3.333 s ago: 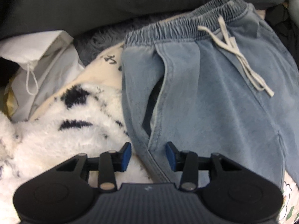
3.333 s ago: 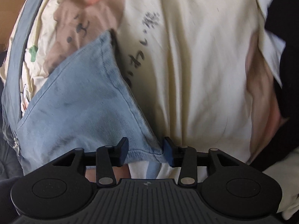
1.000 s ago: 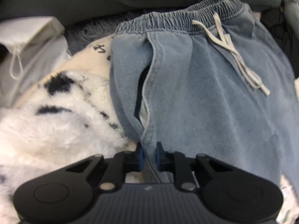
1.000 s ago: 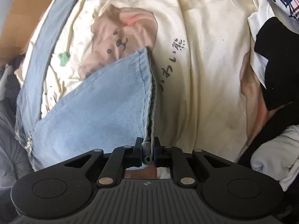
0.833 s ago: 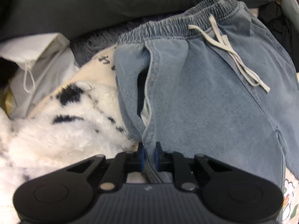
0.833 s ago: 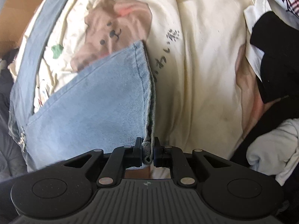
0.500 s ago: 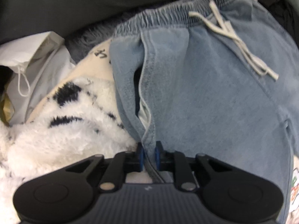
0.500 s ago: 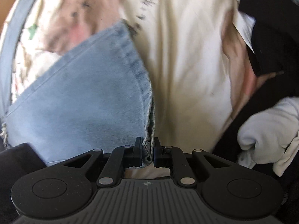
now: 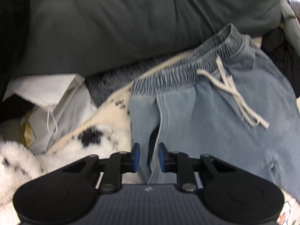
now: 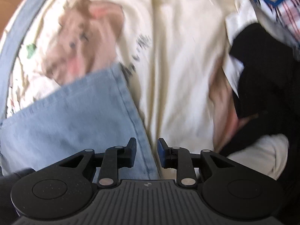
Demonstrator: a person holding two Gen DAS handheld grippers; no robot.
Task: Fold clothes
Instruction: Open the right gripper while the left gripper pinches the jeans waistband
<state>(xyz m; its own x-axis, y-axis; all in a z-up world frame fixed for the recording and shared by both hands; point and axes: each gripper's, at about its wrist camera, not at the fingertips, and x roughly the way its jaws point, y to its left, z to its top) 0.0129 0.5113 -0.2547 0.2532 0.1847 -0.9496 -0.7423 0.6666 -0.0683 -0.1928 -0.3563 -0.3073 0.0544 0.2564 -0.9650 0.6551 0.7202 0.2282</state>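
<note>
Light-blue denim trousers [image 9: 215, 127] with an elastic waistband and a white drawstring [image 9: 234, 97] lie across the pile. My left gripper [image 9: 149, 156] hangs just above their side seam by the pocket slit. Its jaws stand apart and the seam fold sits loose between the blue pads, not pinched. In the right wrist view the trouser leg [image 10: 75, 116] lies on the cream sheet. My right gripper [image 10: 146, 153] is over the hem corner with its jaws opening. The stitched edge runs between the fingers, and the pads are off it.
A fluffy white blanket with black spots [image 9: 56, 150] and a white bag [image 9: 56, 97] lie left of the trousers, under a dark grey cushion [image 9: 131, 28]. The cream bear-print sheet [image 10: 178, 65] carries a black garment [image 10: 266, 84] and a white cloth [image 10: 262, 155] at right.
Both grippers were shut on the denim edge and have now opened off it. The left one has lifted and drawn back, so more of the cushion shows.
</note>
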